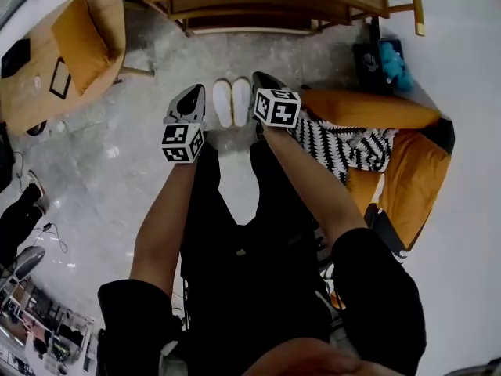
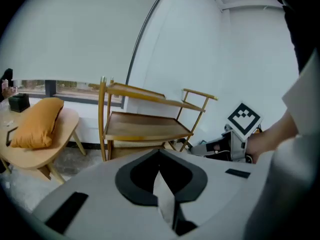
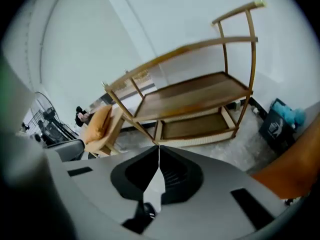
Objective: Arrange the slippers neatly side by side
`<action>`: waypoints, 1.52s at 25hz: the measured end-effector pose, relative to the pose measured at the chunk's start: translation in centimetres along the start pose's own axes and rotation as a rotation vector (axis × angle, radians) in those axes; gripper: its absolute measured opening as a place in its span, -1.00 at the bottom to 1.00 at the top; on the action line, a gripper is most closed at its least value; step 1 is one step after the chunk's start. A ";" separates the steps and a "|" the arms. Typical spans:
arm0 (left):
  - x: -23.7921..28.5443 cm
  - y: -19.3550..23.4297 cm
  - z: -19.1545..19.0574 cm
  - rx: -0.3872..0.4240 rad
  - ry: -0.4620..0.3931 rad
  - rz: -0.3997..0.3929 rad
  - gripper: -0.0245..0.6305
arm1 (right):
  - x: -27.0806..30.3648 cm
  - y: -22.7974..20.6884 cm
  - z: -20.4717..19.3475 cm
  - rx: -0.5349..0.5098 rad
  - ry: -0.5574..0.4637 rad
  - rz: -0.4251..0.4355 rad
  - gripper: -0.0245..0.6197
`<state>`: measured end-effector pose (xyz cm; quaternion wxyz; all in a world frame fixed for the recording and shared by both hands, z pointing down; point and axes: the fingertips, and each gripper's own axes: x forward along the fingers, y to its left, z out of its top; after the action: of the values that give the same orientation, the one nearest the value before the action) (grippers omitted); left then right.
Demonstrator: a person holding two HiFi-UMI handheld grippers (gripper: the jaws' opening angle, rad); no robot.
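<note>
Two white slippers [image 1: 232, 102] lie side by side on the grey floor, toes toward the wooden shelf, and they touch along their inner edges. My left gripper [image 1: 196, 91] hovers just left of them and well above the floor, jaws shut with nothing in them [image 2: 159, 153]. To the right of the pair my right gripper [image 1: 259, 77] is also raised, shut and empty [image 3: 159, 148]. Neither gripper view shows the slippers. The left gripper view catches the right gripper's marker cube [image 2: 244, 118].
A wooden shelf unit [image 1: 266, 2] stands just beyond the slippers. At the left is a round wooden chair with an orange cushion [image 1: 74, 49]. An orange seat with a black-and-white patterned cloth [image 1: 352, 143] is at the right, a dark bag with a blue toy [image 1: 383, 59] behind it.
</note>
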<state>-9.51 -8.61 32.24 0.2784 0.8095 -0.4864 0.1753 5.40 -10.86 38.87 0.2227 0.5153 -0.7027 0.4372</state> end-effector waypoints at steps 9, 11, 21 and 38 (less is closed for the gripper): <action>-8.8 -8.4 14.2 -0.037 -0.134 0.047 -0.88 | -19.7 7.6 12.6 -0.220 -0.254 0.076 -0.82; -10.1 -10.3 17.4 -0.022 -0.173 0.053 -0.88 | -23.3 7.7 15.3 -0.245 -0.321 0.097 -0.81; -22.3 -16.0 28.7 0.043 -0.463 0.081 -0.88 | -37.9 7.1 22.6 -0.318 -0.626 0.206 -0.82; -42.4 -16.9 21.2 0.092 -0.576 -0.066 -0.88 | -53.7 17.7 9.3 -0.467 -0.790 0.136 -0.82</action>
<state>-14.04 13.70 -12.61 0.0974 0.8531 -0.5102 -0.0489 10.24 11.32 -13.80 0.0188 0.5313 -0.8454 0.0508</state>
